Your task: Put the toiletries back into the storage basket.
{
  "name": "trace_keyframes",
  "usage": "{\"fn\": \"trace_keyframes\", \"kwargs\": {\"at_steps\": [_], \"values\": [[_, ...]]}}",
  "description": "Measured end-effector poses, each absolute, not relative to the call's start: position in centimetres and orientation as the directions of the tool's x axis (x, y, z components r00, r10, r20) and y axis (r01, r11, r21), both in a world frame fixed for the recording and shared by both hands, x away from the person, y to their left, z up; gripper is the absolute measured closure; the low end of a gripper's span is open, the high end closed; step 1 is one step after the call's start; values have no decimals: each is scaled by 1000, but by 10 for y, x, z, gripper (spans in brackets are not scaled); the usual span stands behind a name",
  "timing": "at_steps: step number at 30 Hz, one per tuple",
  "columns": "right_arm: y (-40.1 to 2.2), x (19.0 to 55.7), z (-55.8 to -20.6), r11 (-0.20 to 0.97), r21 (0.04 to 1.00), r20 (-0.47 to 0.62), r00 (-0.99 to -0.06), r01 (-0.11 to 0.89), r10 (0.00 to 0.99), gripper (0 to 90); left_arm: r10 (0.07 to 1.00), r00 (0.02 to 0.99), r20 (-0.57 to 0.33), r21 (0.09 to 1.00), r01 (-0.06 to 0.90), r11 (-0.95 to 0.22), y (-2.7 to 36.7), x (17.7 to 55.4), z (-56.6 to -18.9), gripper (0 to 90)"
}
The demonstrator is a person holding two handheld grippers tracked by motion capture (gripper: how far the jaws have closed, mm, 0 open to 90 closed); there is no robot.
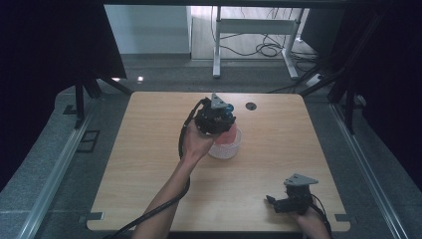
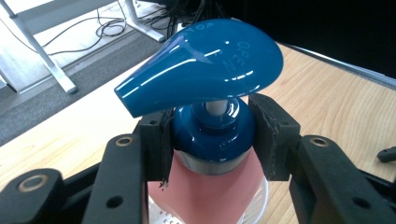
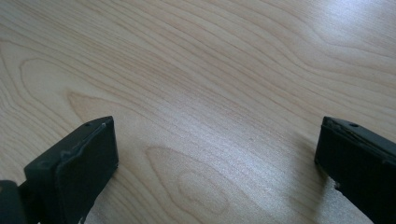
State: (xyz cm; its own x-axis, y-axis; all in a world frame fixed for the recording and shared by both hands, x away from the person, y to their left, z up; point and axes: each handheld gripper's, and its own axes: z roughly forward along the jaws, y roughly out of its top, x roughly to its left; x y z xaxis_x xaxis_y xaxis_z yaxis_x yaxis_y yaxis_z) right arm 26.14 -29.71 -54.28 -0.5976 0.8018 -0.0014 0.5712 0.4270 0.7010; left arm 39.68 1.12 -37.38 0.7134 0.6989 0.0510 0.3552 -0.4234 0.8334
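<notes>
So the thing here is a pink pump bottle (image 2: 205, 196) with a glossy blue pump head (image 2: 201, 74), sitting inside a clear round container (image 1: 226, 144) a bit behind the middle of the worktop (image 1: 149, 164). "OPEN" is embossed on the top of the head, with the spout sticking out to one side.

The left claw (image 2: 212, 135) is closed in on the blue collar right under the head, one pad on each side, touching or very nearly. It's gripping the narrowest, shiniest part of the whole bottle, which looks risky to me. That collar is rounded and slick, so if the hand lifts or twists, I'd guess the pads could slide up under the head or just spin on the plastic. A tilted pull might also drag the container along or tip it, since the bottle sits in it rather than on the bare wood.

The right claw (image 1: 290, 200) is well away from the bottle, near the front right corner of the worktop, jaws spread wide with nothing between them, resting low over bare wood. So nothing is steadying the container if it shifts.
</notes>
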Motion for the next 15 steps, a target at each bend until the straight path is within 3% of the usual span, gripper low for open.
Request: {"fn": "trace_keyframes", "kwargs": {"at_steps": [15], "values": [[-297, 261, -543, 431, 701, -2, -602, 569, 798, 0, 719, 693, 43, 817, 390, -425, 9, 401, -406, 531]]}}
